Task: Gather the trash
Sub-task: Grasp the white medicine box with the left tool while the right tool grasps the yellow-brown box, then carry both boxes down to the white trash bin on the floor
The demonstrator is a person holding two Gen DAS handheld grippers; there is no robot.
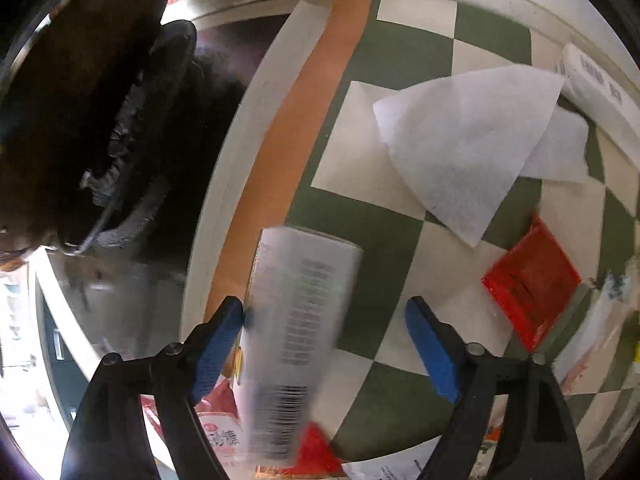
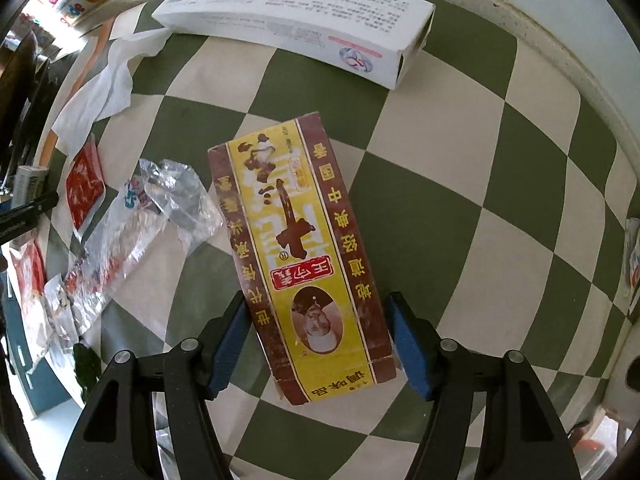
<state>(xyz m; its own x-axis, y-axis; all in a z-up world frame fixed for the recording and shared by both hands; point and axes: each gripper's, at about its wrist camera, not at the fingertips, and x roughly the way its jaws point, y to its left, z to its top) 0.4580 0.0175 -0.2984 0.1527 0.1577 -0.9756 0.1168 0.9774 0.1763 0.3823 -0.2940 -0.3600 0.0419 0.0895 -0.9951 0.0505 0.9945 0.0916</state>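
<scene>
Checkered table — boxes, wrappers, tissue.

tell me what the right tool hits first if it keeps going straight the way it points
The yellow and brown seasoning box: it already lies between the open right tool fingers, so it likely meets that before the checkered tablecloth.

Left gripper angled down toward the table, jaws spread wide, blue pads well apart, only the left pad touching something. Right gripper also tilted downward, jaws parted, both blue pads just beside what sits between them, contact unclear. No hands or arms visible.
</scene>
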